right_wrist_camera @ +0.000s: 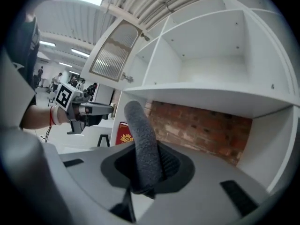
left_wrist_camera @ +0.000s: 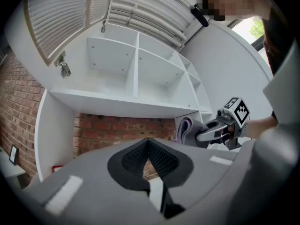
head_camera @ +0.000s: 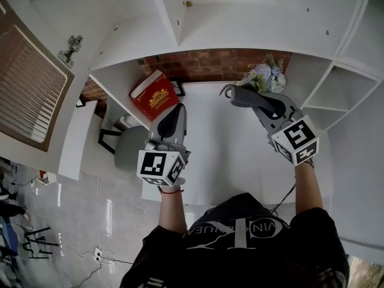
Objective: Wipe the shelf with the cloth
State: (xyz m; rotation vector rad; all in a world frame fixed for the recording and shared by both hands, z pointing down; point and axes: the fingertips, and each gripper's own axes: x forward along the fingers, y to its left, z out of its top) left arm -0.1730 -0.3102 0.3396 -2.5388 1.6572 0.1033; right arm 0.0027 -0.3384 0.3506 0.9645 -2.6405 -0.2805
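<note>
Cloth: grey, fleecy, nap visible. It was bunched into a thick, rounded roll. The roll stood up out of the right gripper, whose ribbed black pads were clamped on its lower end.

Head view: cloth sat at that gripper's tip, over the smooth white surface and near a small bunch of pale flowers.

Shelf unit: flat white boards in square compartments, with small peg holes. Rough red brick wall behind the lowest bay. A red box with a gold emblem leaned at the left.

Right gripper: held out on a bare forearm, roughly level, pointing at the brick.

Left gripper: pads met tip to tip, nothing between them. It was held closer in, about level, with a red band on its wrist.
</note>
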